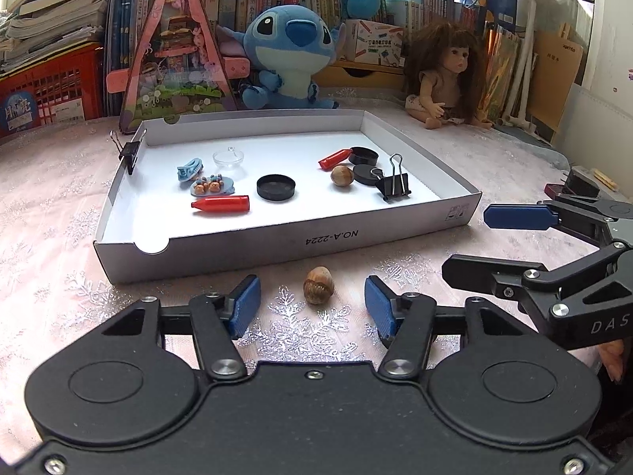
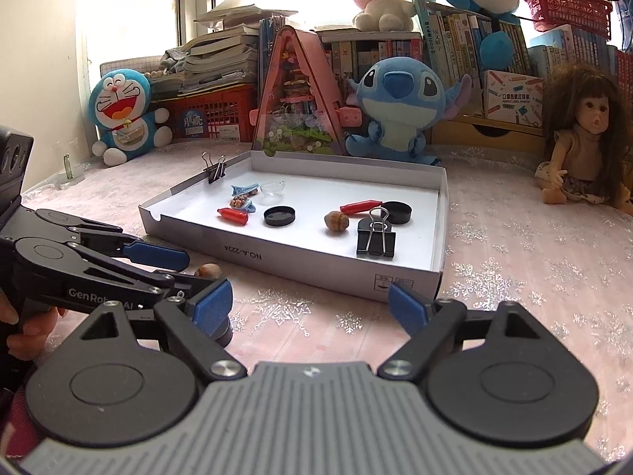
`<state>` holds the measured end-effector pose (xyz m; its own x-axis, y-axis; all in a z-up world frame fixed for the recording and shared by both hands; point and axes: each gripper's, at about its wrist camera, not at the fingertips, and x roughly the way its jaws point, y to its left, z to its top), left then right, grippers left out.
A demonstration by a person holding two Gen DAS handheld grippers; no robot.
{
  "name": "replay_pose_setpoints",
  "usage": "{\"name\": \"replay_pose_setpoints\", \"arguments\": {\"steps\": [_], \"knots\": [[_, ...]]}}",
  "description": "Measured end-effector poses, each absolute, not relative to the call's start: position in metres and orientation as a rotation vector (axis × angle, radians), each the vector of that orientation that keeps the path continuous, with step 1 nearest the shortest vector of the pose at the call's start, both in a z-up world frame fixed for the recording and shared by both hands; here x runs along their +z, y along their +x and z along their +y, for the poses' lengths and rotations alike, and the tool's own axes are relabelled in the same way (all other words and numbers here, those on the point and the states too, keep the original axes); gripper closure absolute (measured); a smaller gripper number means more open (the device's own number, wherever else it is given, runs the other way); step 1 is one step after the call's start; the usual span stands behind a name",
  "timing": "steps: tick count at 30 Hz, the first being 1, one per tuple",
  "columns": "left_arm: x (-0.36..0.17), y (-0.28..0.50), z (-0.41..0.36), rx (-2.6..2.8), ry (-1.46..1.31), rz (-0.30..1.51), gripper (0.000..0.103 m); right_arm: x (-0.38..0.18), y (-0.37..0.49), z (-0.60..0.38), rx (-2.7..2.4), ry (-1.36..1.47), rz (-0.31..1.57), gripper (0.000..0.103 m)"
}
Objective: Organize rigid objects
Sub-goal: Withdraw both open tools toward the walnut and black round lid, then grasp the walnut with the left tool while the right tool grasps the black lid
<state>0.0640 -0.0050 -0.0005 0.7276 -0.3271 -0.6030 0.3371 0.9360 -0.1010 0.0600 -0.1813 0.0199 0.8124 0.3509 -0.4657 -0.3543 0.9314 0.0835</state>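
A brown hazelnut (image 1: 318, 285) lies on the pink tablecloth in front of the white shallow box (image 1: 277, 245); it also shows in the right wrist view (image 2: 209, 270). My left gripper (image 1: 312, 306) is open, low over the cloth, with the nut between its blue pads, untouched. My right gripper (image 2: 310, 306) is open and empty near the box's front corner. The box (image 2: 316, 273) holds a second hazelnut (image 1: 342, 175), two red caps (image 1: 221, 203), black lids (image 1: 275, 187), a binder clip (image 1: 393, 184), a clear dish (image 1: 228, 157) and small blue trinkets (image 1: 201, 180).
A binder clip (image 1: 128, 150) is clamped on the box's left wall. Behind the box stand a pink triangular case (image 1: 176, 51), a Stitch plush (image 1: 289, 47) and a doll (image 1: 447, 75). A Doraemon plush (image 2: 124, 116) sits at the far left. Books line the back.
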Motion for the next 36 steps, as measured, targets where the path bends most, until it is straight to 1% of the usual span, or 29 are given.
{"name": "replay_pose_setpoints", "arguments": {"steps": [4,13,16,18,21,24,28,31,34,36], "knots": [[-0.002,0.066,-0.006,-0.368,0.021,0.659,0.053,0.016,0.056,-0.179,0.392,-0.015,0.506,0.011],[-0.002,0.067,-0.005,-0.366,0.015,0.655,0.064,0.01,0.05,-0.169,0.447,-0.031,0.52,0.011],[-0.001,0.066,-0.006,-0.368,0.013,0.654,0.072,0.008,0.048,-0.163,0.47,-0.047,0.523,0.011],[-0.001,0.066,-0.007,-0.371,0.012,0.653,0.079,0.006,0.047,-0.16,0.482,-0.055,0.526,0.011],[-0.001,0.065,-0.007,-0.375,0.012,0.651,0.085,0.005,0.046,-0.156,0.502,-0.065,0.533,0.011],[0.0,0.063,-0.008,-0.374,0.016,0.645,0.087,0.004,0.045,-0.152,0.512,-0.07,0.531,0.011],[0.003,0.058,-0.007,-0.378,0.023,0.63,0.088,0.003,0.045,-0.149,0.525,-0.074,0.533,0.011],[0.006,0.055,-0.007,-0.382,0.028,0.618,0.088,0.003,0.044,-0.146,0.534,-0.078,0.533,0.016],[0.008,0.053,-0.007,-0.382,0.027,0.612,0.088,0.003,0.044,-0.144,0.537,-0.082,0.534,0.024],[0.01,0.051,-0.006,-0.383,0.022,0.612,0.087,0.003,0.045,-0.143,0.538,-0.08,0.536,0.032]]}}
